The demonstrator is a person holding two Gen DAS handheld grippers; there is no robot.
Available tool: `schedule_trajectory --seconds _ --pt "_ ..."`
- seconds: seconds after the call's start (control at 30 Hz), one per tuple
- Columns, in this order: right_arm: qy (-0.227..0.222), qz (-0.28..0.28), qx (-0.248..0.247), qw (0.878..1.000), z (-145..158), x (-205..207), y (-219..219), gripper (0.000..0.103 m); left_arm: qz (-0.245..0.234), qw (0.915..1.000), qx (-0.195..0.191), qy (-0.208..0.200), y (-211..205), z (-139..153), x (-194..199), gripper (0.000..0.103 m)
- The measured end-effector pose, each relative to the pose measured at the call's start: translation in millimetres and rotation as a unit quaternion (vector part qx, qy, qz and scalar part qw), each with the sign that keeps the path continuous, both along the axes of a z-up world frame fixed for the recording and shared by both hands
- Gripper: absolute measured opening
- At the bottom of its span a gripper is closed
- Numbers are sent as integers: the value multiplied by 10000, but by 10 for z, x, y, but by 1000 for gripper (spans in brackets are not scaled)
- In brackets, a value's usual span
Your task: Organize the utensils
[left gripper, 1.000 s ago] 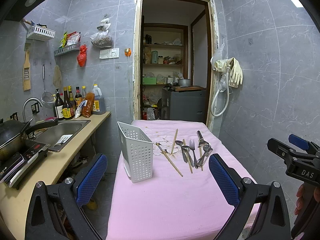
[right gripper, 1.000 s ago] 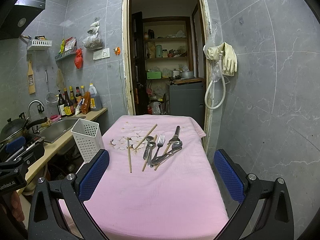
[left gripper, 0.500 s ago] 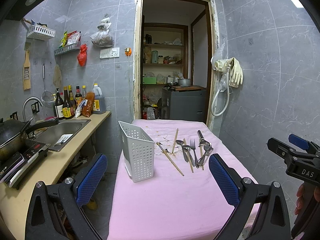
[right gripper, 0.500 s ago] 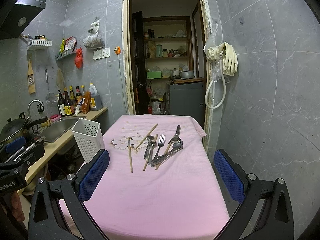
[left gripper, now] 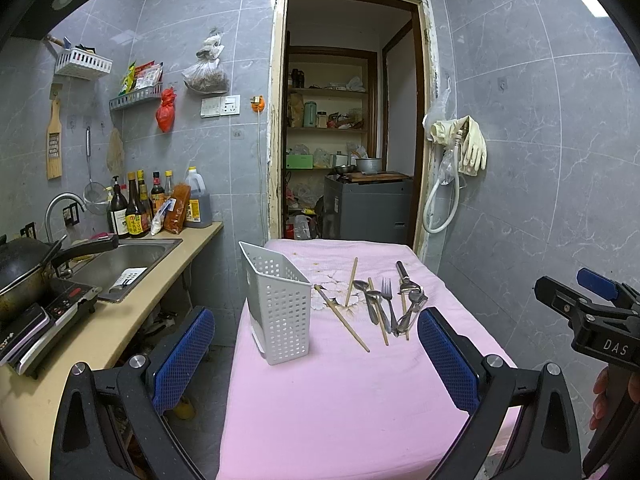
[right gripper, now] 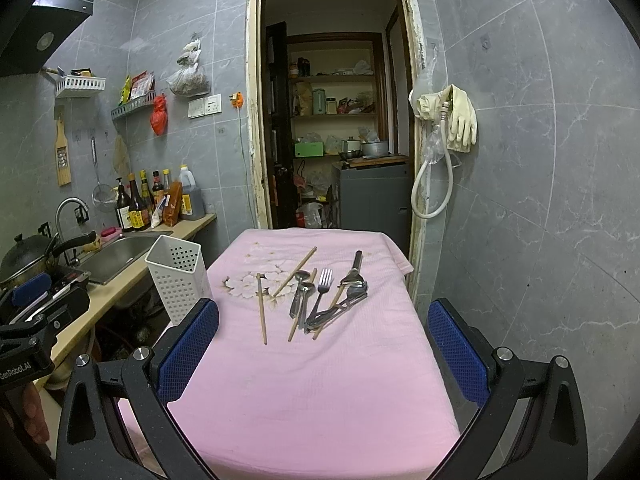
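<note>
I read both grippers, left (left gripper: 312, 356) and right (right gripper: 322, 350), jaws spread, empty. Utensils (right gripper: 316, 292) lie right of caddy (left gripper: 280, 300), handles toward me (right nearer).

We see the table (right gripper: 320, 400) running away from us toward the doorway (right gripper: 332, 120). The perforated holder (left gripper: 278, 304) stands upright near its left edge, and the utensils lie loose to its right: chopsticks (right gripper: 262, 308) nearest it, then spoons (right gripper: 300, 292), a fork (right gripper: 322, 288) and a peeler (right gripper: 354, 272) (several overlapping). Left of the table runs the counter (left gripper: 100, 332) with its sink (left gripper: 124, 260).
</note>
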State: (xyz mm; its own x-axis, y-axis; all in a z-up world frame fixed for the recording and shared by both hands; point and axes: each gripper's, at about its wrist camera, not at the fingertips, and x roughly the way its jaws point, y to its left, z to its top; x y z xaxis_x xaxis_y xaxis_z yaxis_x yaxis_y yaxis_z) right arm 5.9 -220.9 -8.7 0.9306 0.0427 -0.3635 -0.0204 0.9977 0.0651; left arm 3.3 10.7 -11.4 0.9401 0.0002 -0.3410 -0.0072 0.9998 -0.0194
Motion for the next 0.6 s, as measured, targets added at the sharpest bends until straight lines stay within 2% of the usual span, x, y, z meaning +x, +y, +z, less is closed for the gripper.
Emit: schedule_trajectory --seconds 0.6 --pt "5 1 -7 10000 0 2 0 102 -6 10000 -9 4 3 0 1 102"
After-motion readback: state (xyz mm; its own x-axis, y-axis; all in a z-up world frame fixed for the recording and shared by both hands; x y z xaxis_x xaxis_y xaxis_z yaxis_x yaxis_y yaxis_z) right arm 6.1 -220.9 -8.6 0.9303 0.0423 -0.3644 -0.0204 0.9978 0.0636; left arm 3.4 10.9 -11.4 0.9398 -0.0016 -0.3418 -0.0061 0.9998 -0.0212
